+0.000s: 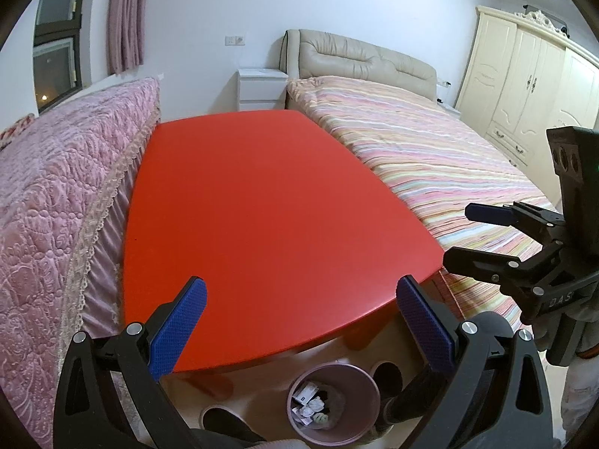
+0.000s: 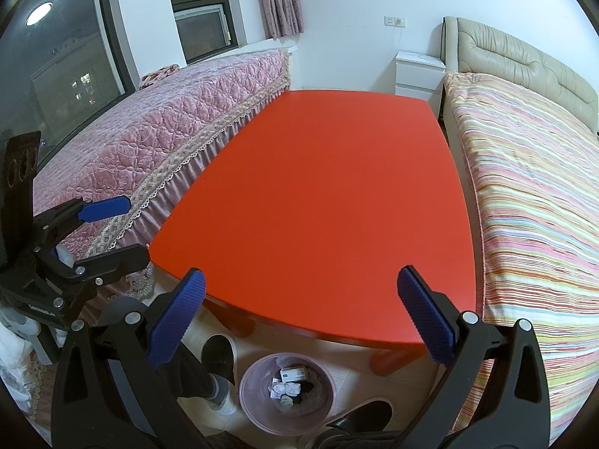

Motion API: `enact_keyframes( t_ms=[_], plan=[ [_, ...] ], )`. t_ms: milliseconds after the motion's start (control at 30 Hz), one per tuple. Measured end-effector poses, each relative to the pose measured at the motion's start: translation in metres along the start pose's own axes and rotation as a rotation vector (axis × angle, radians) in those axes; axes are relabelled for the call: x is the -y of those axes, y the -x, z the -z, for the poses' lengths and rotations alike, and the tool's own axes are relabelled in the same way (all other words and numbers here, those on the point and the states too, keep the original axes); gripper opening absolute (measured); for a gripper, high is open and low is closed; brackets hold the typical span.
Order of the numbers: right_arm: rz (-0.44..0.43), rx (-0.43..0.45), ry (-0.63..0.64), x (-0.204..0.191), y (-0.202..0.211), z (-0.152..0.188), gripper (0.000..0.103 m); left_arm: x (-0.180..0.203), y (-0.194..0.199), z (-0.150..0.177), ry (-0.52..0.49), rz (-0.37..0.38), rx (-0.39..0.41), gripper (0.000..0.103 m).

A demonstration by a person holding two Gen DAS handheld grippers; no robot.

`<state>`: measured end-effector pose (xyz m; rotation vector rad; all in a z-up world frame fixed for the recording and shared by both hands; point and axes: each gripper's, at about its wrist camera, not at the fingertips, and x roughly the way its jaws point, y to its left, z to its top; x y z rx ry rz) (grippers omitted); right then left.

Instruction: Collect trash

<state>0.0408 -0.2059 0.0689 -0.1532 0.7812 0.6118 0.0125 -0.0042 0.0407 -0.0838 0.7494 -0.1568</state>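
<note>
A pink trash bin (image 1: 335, 404) stands on the floor below the near edge of the red table (image 1: 262, 205). It holds a small box and crumpled scraps (image 1: 310, 406). My left gripper (image 1: 299, 321) is open and empty, hovering over the table's near edge above the bin. My right gripper (image 2: 301, 318) is open and empty, also over the near edge; the bin (image 2: 286, 393) with its trash (image 2: 292, 381) lies below it. Each gripper shows in the other's view, the right (image 1: 464, 232) and the left (image 2: 131, 224), both open. The red table (image 2: 329, 205) shows bare.
A pink quilted bench (image 1: 56, 187) runs along the table's left side. A striped bed (image 1: 430, 157) runs along its right. A white nightstand (image 1: 262, 89) and a cream wardrobe (image 1: 524, 82) stand behind. Slippered feet (image 2: 221, 359) stand by the bin.
</note>
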Motion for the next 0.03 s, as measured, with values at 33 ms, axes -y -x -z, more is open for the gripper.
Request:
enact_keyframes(
  t_ms=[33],
  plan=[
    [0.000,0.000,0.000,0.0004,-0.0001,0.0002,0.100,-0.0002,0.0006,0.0001,0.000,-0.004,0.002,0.097]
  ],
)
